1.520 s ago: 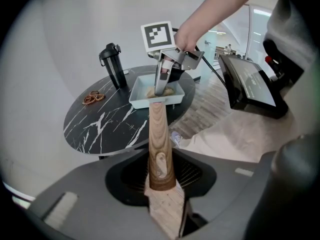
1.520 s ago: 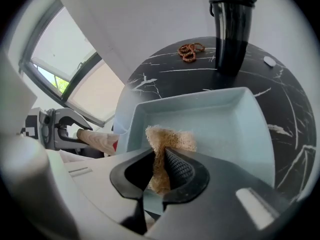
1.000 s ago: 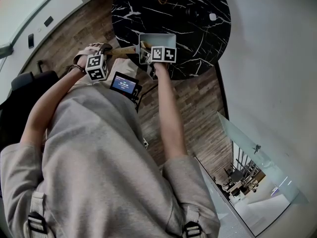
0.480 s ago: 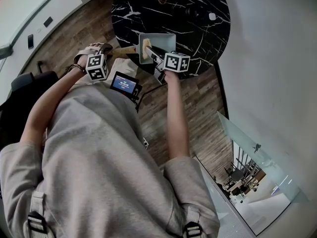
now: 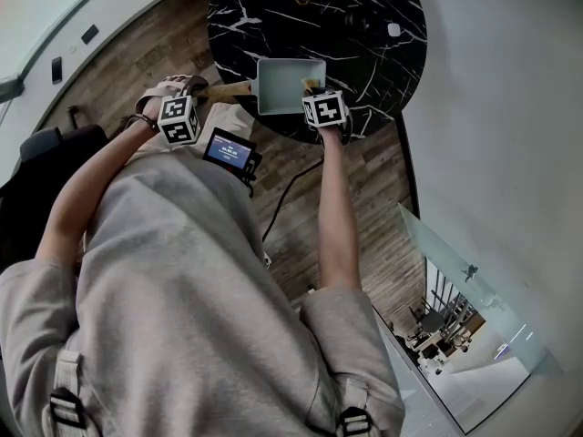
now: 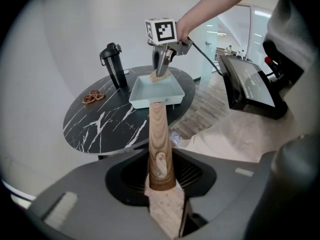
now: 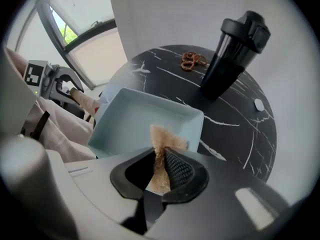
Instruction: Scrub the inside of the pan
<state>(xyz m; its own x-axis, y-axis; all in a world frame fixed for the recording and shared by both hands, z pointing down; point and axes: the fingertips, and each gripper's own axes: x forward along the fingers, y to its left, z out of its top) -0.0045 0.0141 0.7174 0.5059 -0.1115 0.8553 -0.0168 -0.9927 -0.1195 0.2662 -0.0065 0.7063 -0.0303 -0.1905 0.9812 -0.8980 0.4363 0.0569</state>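
A pale blue square pan sits on the round black marble table near its front edge. My left gripper is shut on the pan's wooden handle, which runs straight out from between the jaws to the pan. My right gripper is shut on a tan scrub pad. It holds the pad down at the pan's right-hand rim, over the pan.
A black lidded bottle and a brown knotted cord are at the table's far side, with a small white disc further right. A screen device hangs at the person's chest. Wooden floor surrounds the table.
The right gripper swept the scrub pad from the pan's left part across to its right rim. The left gripper kept hold of the handle and barely moved.
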